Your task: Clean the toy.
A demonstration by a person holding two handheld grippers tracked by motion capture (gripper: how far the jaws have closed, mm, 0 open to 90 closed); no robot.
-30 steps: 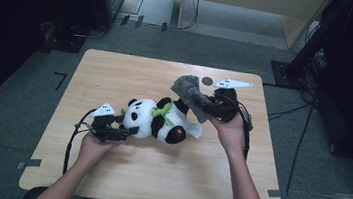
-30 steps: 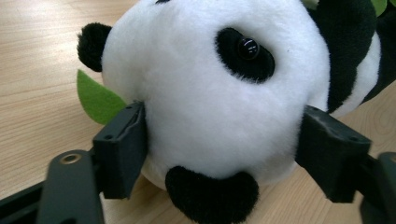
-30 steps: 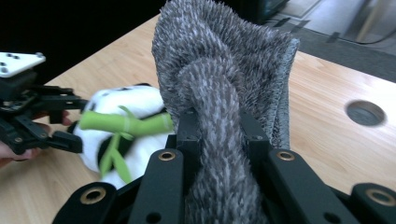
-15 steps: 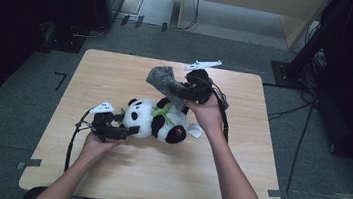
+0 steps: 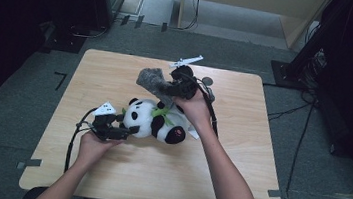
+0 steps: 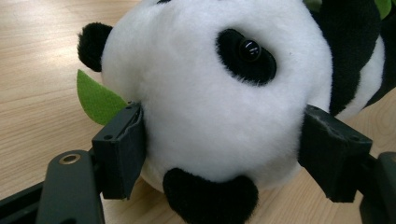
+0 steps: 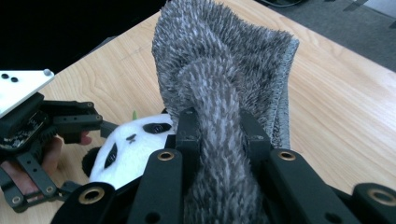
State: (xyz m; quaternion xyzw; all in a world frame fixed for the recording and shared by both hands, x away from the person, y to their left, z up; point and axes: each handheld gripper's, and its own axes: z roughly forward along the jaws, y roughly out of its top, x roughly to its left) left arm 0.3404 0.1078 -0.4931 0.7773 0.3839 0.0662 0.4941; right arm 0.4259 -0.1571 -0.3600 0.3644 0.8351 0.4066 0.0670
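Light wooden counter with rounded corners, sitting on grey carpet in a pretty dark room; there's black gear and cables on the floor around it and a pale wood cabinet at the back. No boxes or bins on the counter, just the toy stuff.

A plush panda lies on its side around the middle of the counter, head pointing to the person's left, with a green felt leaf sticking out beside its ear. The left gripper is down at counter level with its fingers either side of the panda's head. Its fingers have just been closing a bit, and in the left gripper view both pads sit right against the white fur, so it's gripping the head.

The right gripper is up just behind the panda, above its body. Its fingers are clamped tight on a bunched-up grey fuzzy cloth; the pinched part runs down between them and the rest fans out past the tips, over the panda.
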